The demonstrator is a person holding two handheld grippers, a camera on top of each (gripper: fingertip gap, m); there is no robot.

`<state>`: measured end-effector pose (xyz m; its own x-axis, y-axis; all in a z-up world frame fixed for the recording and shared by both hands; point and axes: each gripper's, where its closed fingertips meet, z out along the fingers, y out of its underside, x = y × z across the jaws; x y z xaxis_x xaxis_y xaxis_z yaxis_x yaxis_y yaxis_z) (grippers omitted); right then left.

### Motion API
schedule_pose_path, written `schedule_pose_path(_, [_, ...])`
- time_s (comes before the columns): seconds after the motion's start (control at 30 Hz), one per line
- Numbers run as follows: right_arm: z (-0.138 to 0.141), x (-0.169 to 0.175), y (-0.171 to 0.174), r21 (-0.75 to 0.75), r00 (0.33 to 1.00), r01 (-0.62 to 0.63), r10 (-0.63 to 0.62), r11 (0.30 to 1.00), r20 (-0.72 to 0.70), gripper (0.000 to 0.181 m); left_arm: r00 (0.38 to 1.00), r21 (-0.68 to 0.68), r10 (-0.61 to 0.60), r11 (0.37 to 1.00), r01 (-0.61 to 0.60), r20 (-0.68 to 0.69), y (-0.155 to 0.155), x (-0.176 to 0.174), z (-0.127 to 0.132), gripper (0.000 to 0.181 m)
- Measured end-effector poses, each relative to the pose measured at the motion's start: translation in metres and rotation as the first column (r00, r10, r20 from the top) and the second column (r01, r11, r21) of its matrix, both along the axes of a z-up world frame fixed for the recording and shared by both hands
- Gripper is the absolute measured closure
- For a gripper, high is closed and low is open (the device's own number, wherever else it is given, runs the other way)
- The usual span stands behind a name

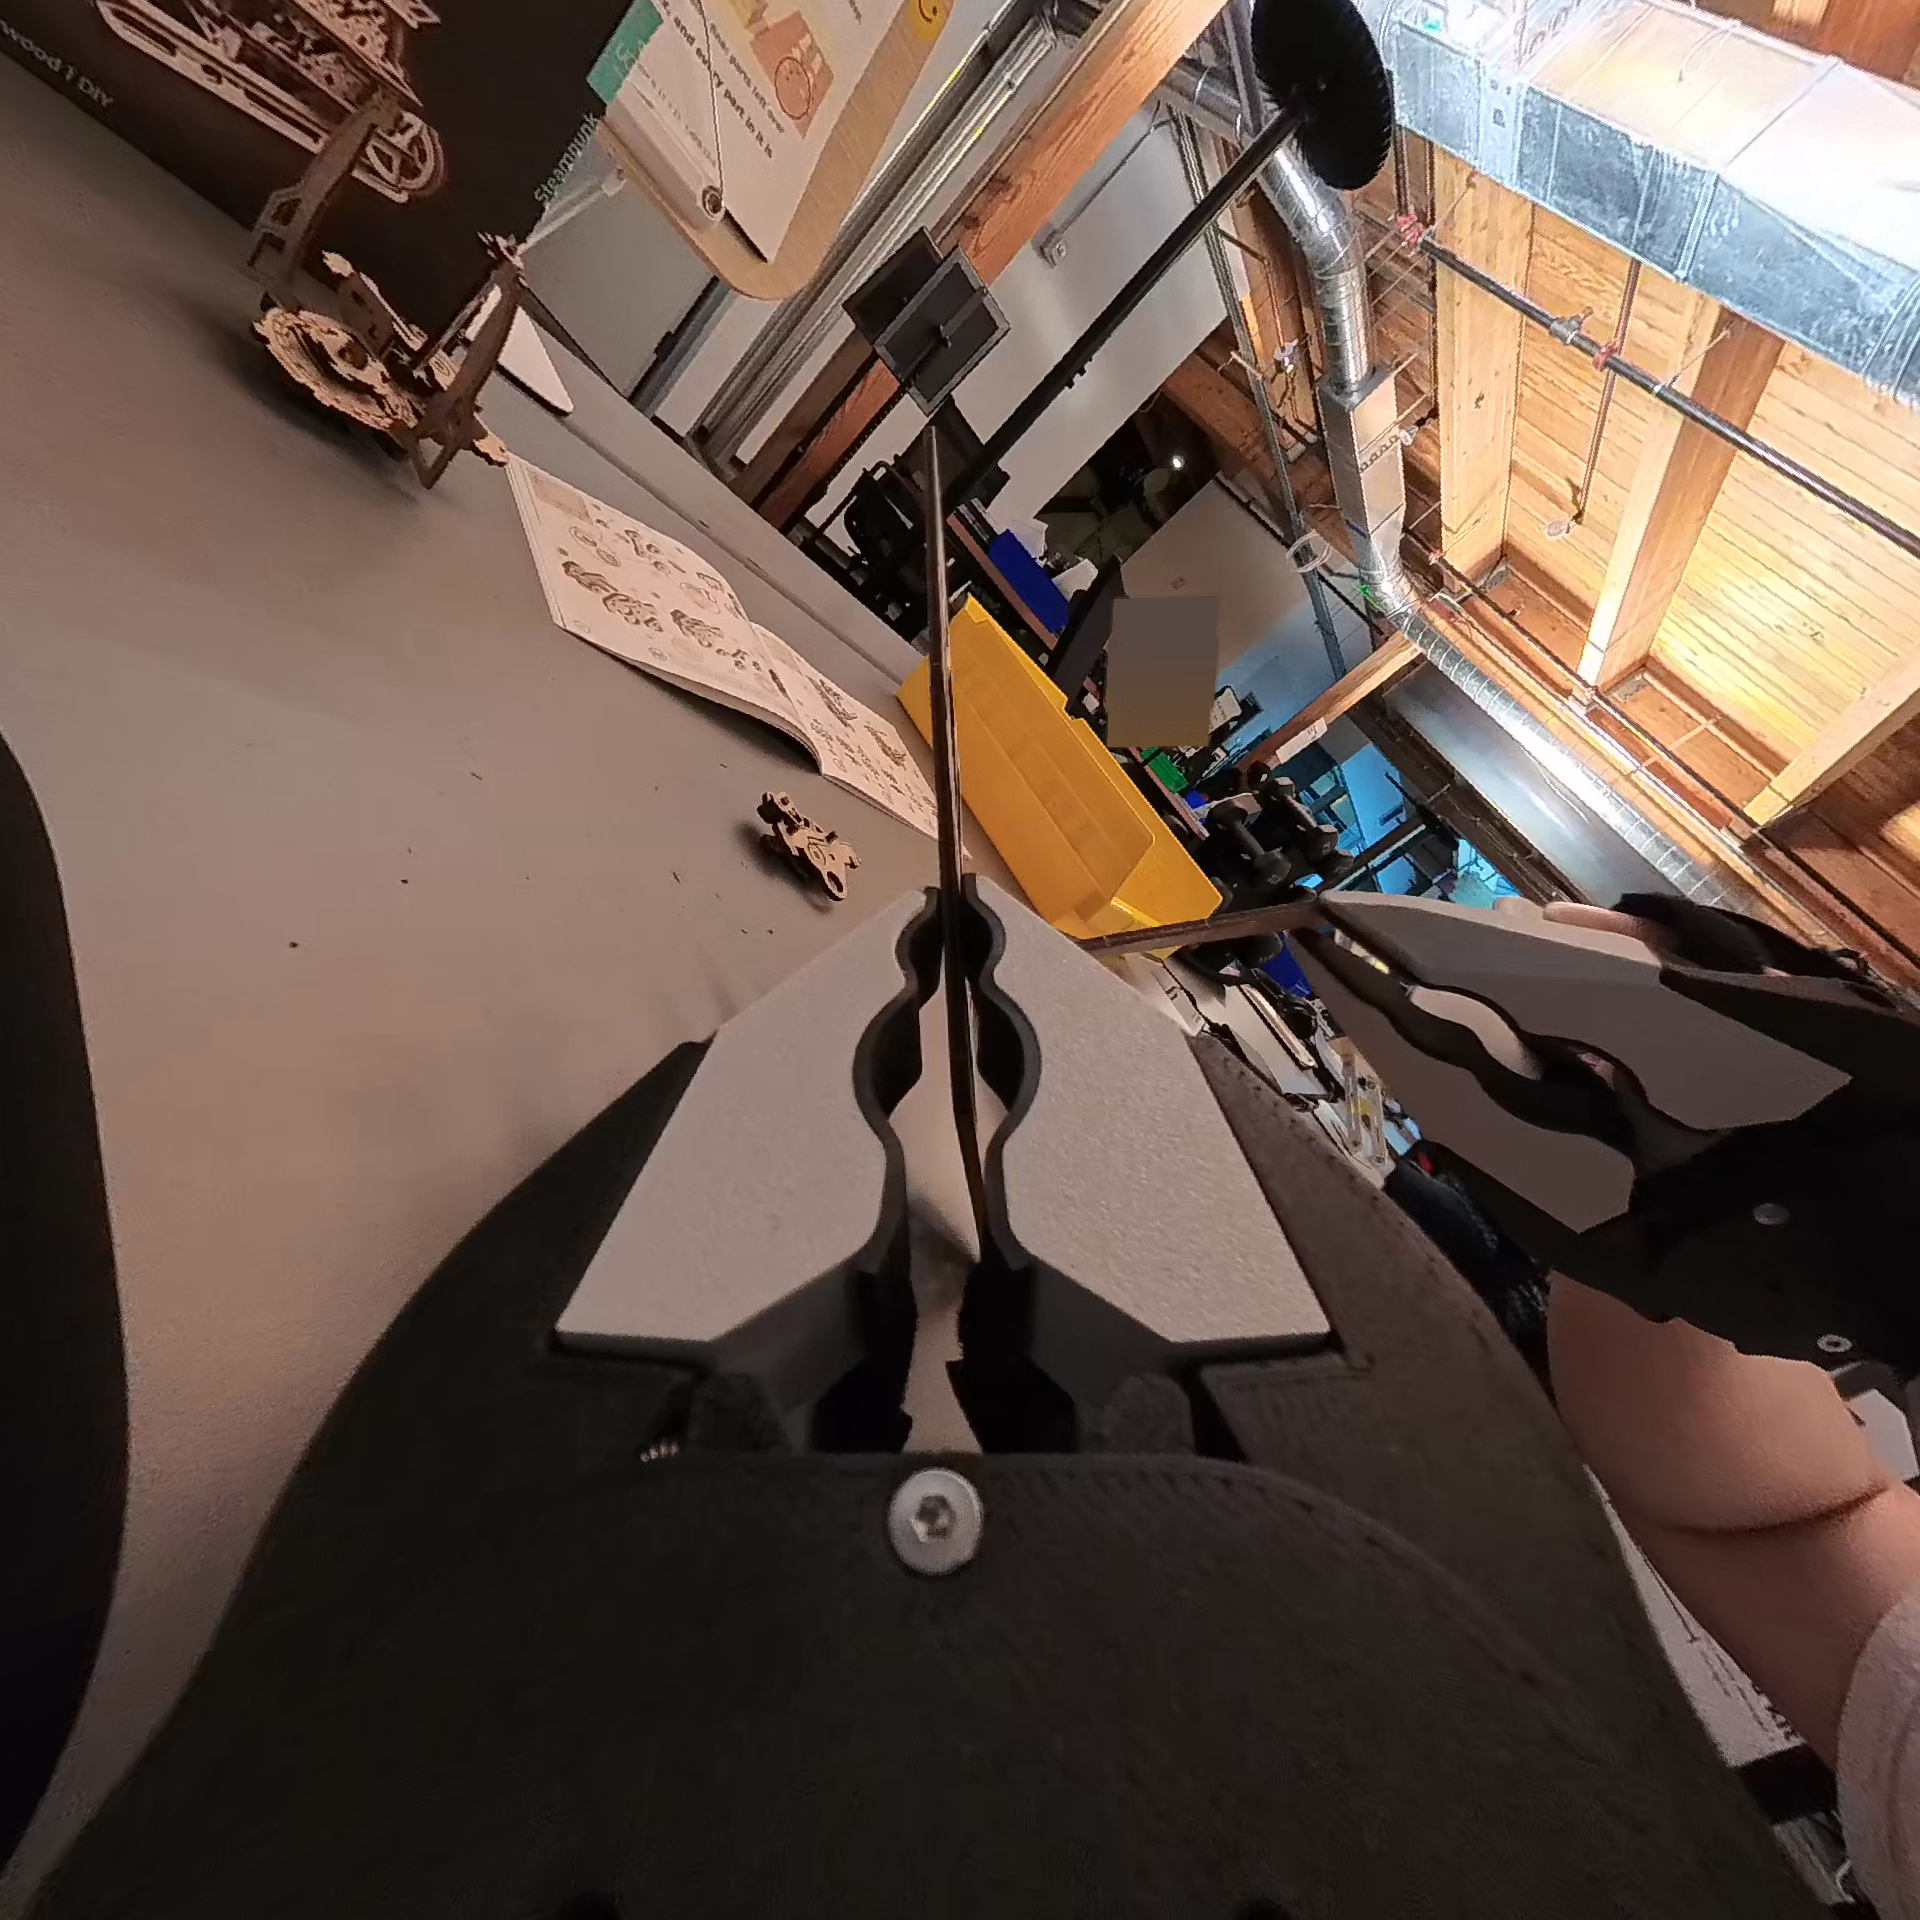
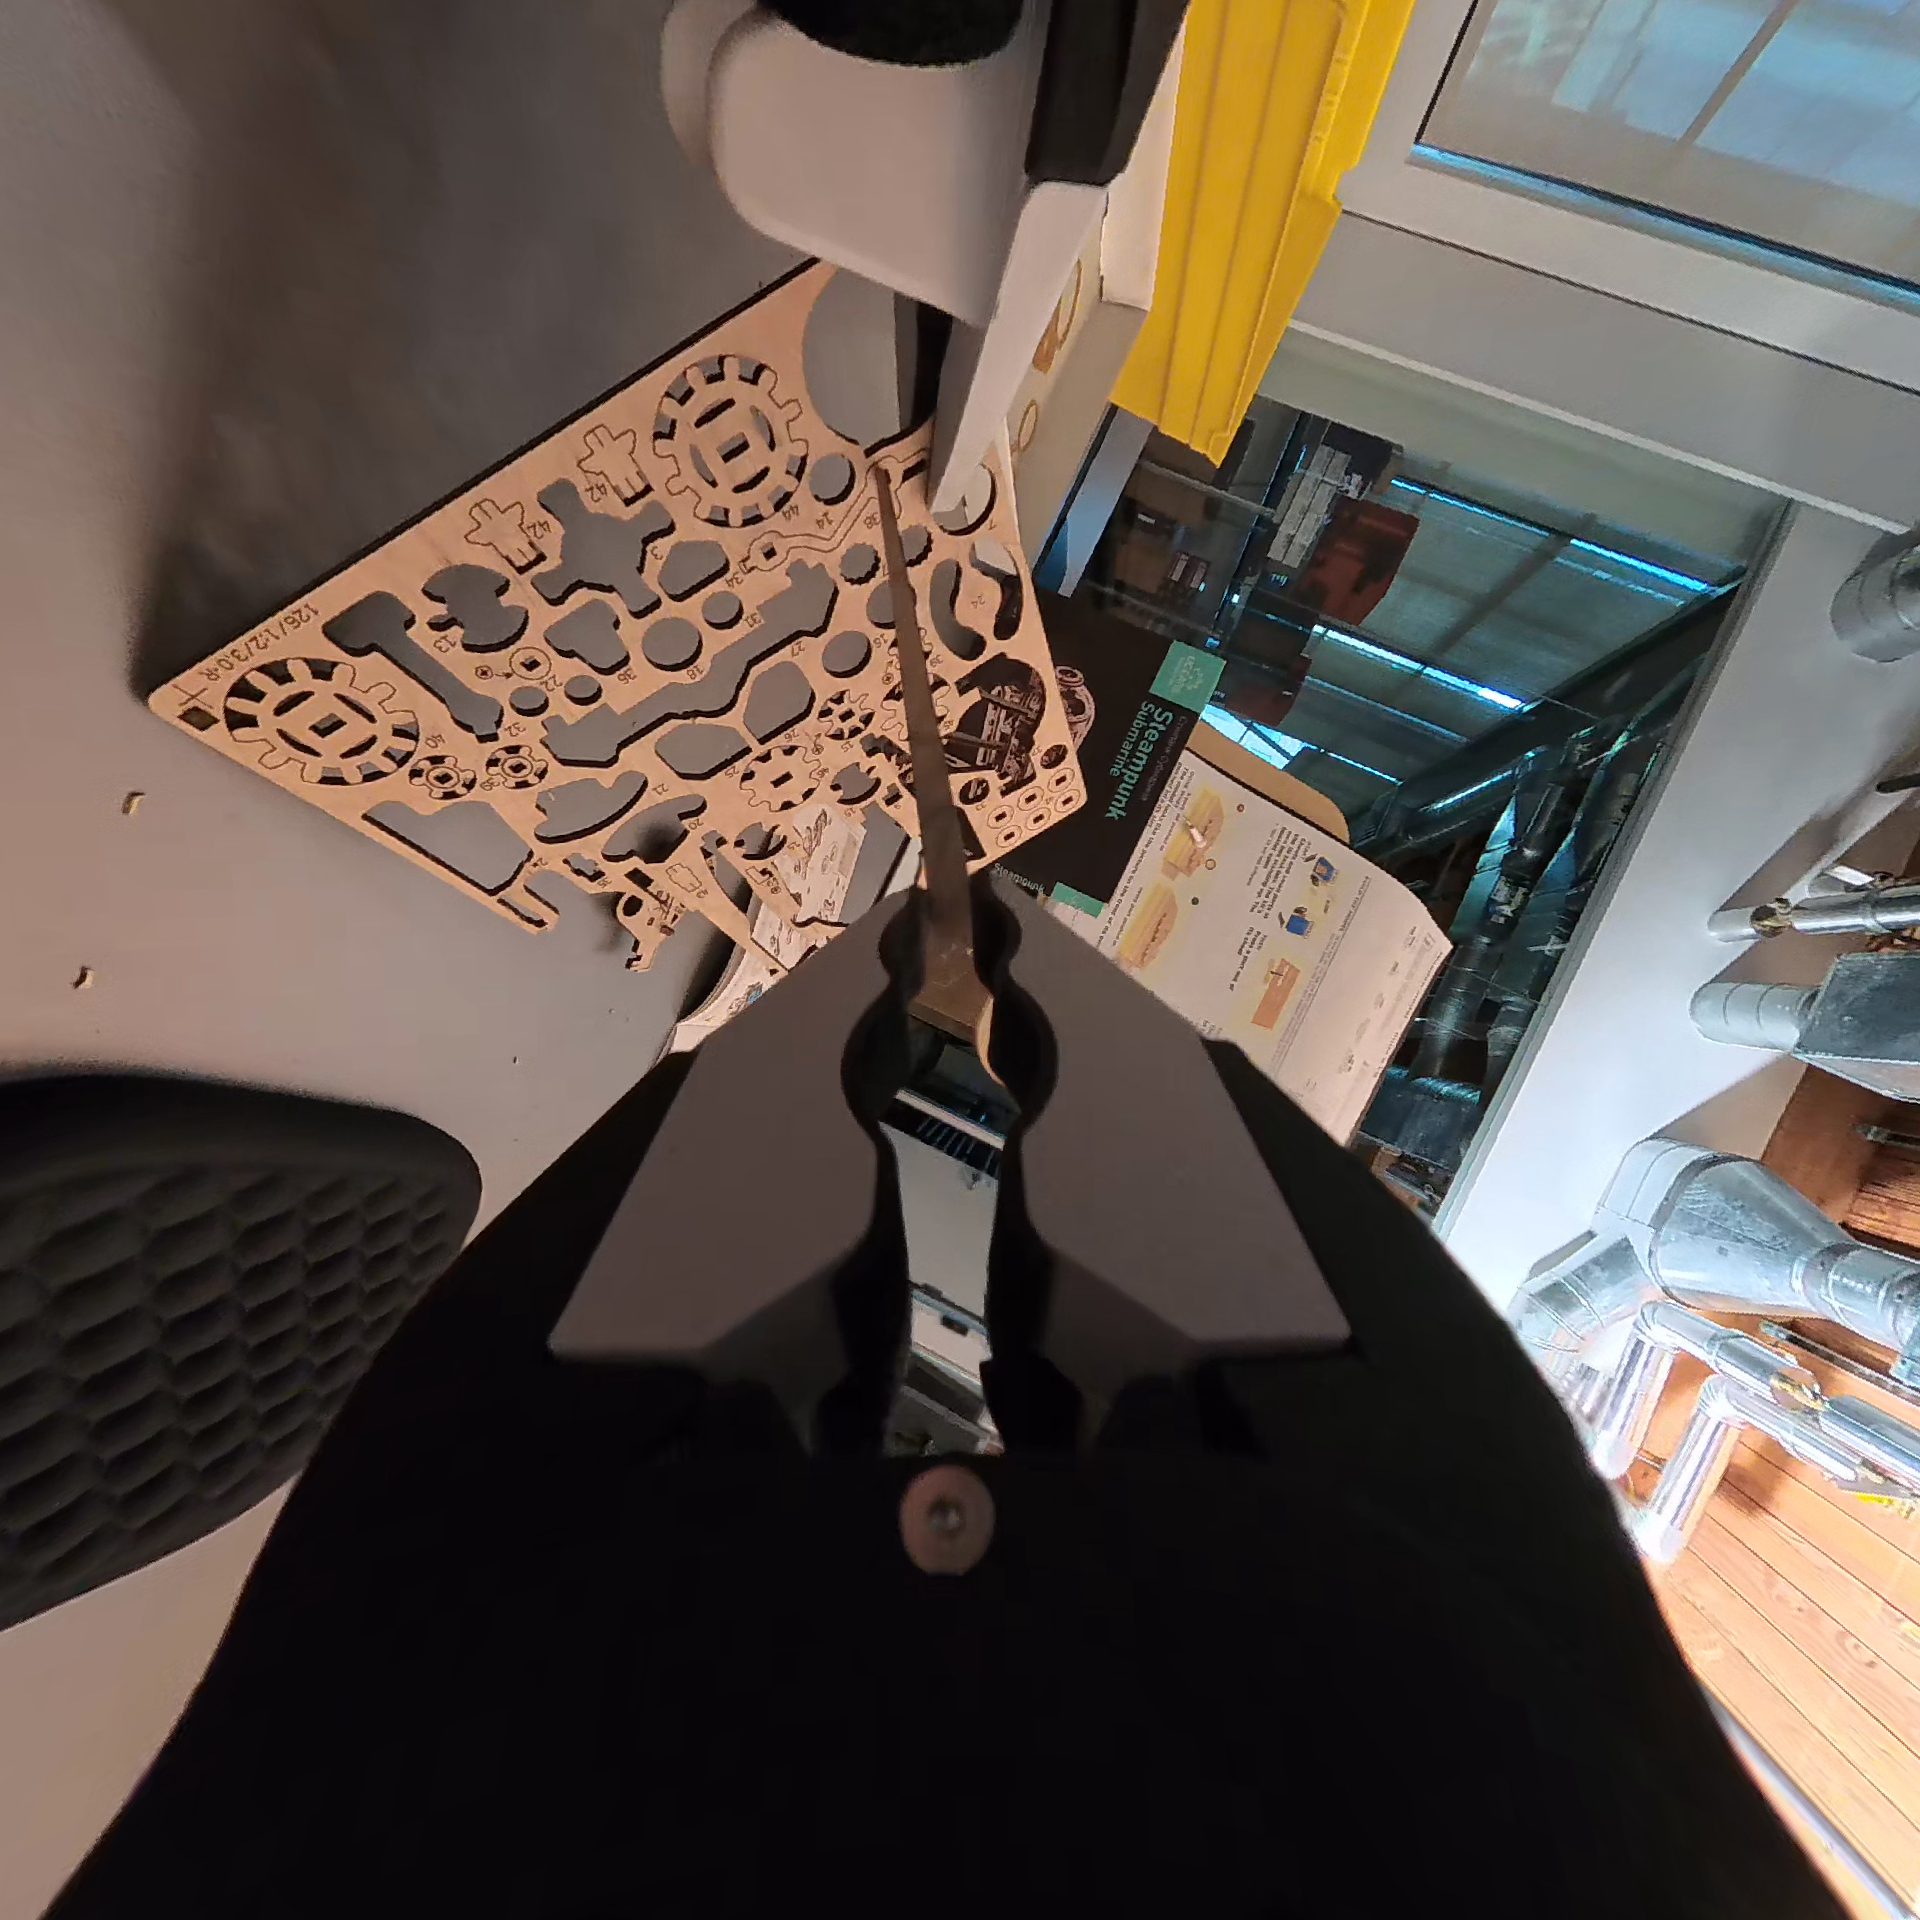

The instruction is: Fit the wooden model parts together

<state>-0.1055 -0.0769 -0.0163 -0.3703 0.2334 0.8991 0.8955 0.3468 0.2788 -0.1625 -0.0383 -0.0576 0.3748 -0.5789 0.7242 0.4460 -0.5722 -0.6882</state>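
Left wrist view: left gripper (image 1: 961, 925) clamped on thin part (image 1: 940, 665), edge-on, raised off table (image 1: 312, 831). Right gripper (image 2: 951, 935) pinches strip (image 2: 914, 686) — tip nears left's. Align edges squarely, press gently — thin wood likely snaps.

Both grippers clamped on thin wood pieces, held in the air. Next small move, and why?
Probably ease the right gripper leftward so its strip reaches the thin part in the left gripper. Both are shut on edge-on pieces above the table. The strip's tip lies close beside the left fingertips; contact is unclear.
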Motion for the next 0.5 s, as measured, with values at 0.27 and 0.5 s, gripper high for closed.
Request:
schedule_pose_path(0.27, [0.0016,-0.0003,-0.0007,-0.002,1.0,-0.007,0.007,1.0,-0.011,0.175,1.0,0.002,0.006,1.0,-0.006,0.002,0.0008,-0.0011,-0.0008,0.181])
schedule_pose_path(0.5, [0.0024,-0.0011,-0.0016,-0.006,1.0,-0.007,0.007,1.0,-0.019,0.175,1.0,0.001,0.009,1.0,-0.009,0.004,0.0017,-0.0016,-0.0015,0.181])
